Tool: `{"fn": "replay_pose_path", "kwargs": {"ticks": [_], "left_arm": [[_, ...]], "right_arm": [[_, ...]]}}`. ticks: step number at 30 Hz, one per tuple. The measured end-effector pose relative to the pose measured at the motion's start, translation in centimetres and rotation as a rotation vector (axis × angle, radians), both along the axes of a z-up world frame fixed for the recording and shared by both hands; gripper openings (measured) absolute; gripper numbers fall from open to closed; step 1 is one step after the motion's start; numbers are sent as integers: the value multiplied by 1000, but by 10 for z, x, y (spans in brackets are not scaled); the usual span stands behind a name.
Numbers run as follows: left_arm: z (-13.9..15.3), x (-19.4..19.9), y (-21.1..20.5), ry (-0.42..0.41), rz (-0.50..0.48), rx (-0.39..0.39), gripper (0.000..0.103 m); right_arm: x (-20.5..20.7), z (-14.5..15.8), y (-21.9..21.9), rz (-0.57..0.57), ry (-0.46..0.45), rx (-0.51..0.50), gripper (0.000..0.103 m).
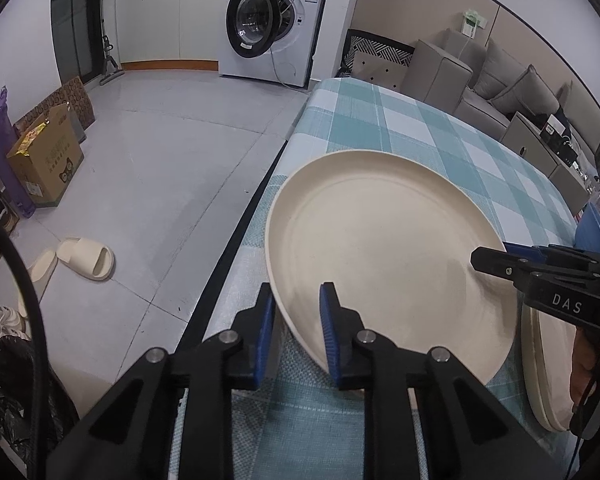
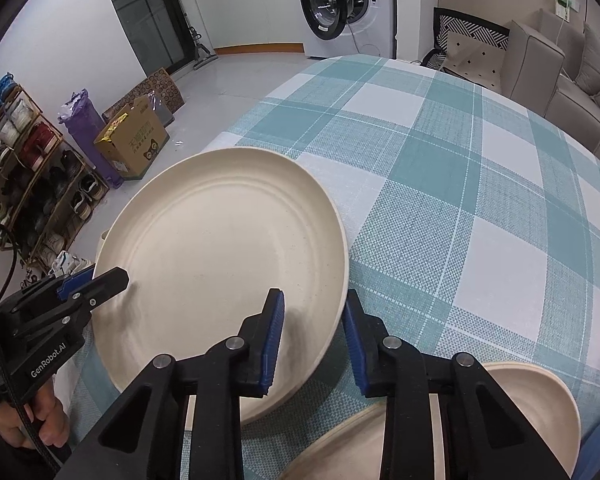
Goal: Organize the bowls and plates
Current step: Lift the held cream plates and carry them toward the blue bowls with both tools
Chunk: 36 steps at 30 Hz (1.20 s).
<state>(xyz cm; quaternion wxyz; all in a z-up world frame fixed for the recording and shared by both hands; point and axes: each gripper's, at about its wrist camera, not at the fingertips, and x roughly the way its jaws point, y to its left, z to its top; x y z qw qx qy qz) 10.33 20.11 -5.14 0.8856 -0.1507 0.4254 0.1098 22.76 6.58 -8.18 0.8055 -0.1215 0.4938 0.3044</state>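
Left wrist view: the left gripper straddles the near rim of a cream plate, one blue pad outside the rim and one inside, with a gap to the rim on both sides; the jaws stand partly open and are not pressed onto it. The plate is tilted, its left edge raised off the checked tablecloth, and it sits near the left edge of the table, slightly overhanging it. The right gripper reaches in from the right and meets the plate's right rim; whether it is clamped cannot be told from here. Under that gripper, at the right, lies a stack of cream plates.

In the right wrist view, the right gripper has its blue pads either side of the plate's right rim, jaws partly apart with space showing around the rim. The left gripper touches the opposite rim. The stack of cream plates lies at the near edge of the tablecloth, just beside the right gripper.
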Motion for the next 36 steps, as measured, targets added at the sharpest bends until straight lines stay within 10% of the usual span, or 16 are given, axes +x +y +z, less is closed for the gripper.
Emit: {"fn": "replay_pose_path", "kwargs": {"ticks": [36], "left_arm": [[49,-18,-33,-109,-56,76,21]], "right_arm": [[-40,61,-46,-36,-111,62,30]]}}
